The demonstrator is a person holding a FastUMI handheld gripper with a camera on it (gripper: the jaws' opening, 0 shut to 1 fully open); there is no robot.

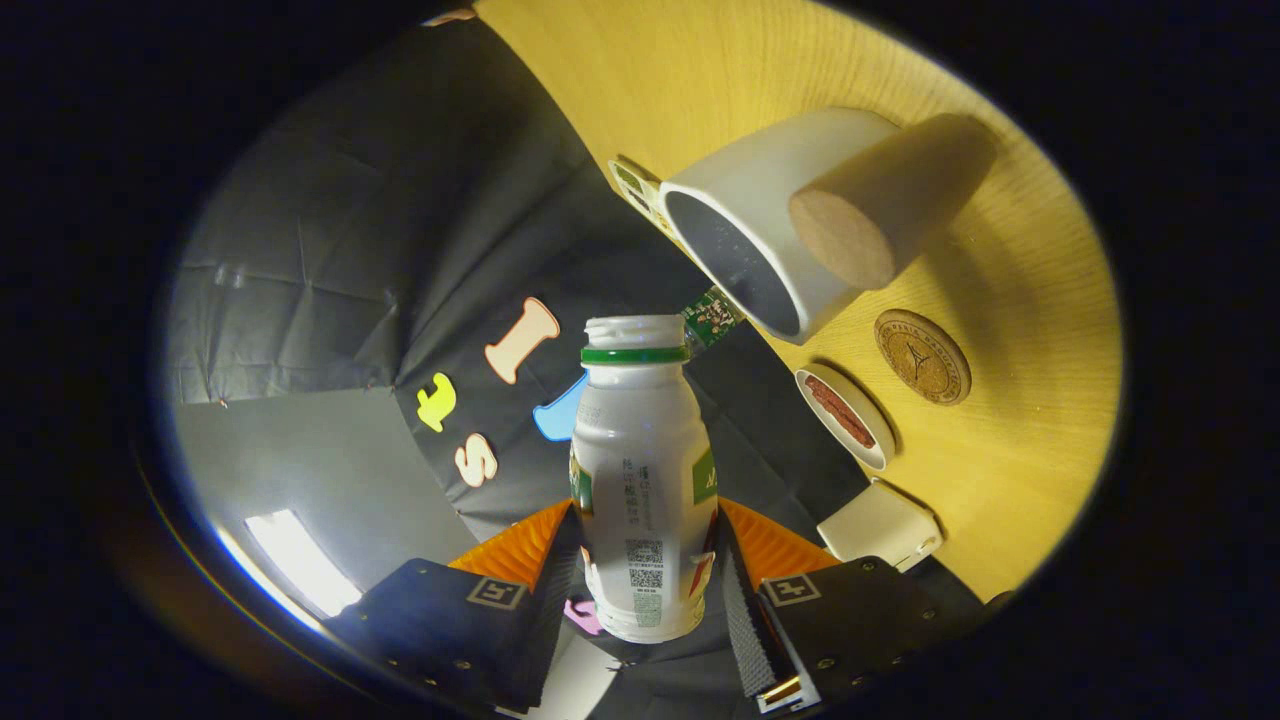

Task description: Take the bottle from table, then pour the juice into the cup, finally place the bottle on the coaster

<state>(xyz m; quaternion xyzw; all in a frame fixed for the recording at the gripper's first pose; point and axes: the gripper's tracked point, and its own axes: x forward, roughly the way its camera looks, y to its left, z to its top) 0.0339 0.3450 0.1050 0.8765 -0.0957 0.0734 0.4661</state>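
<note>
With the gripper (645, 590) clamped on the uncapped bottle (643, 480), tilted toward the cup (770, 230), pick is done; pour looks underway or imminent, coaster (922, 357) placement on tabletop (1000, 470) left.

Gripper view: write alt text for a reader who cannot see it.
The gripper fingers clamp a white bottle, uncapped, its mouth tipped toward a white cup on the wooden table. A cork coaster lies beside the cup.
</note>
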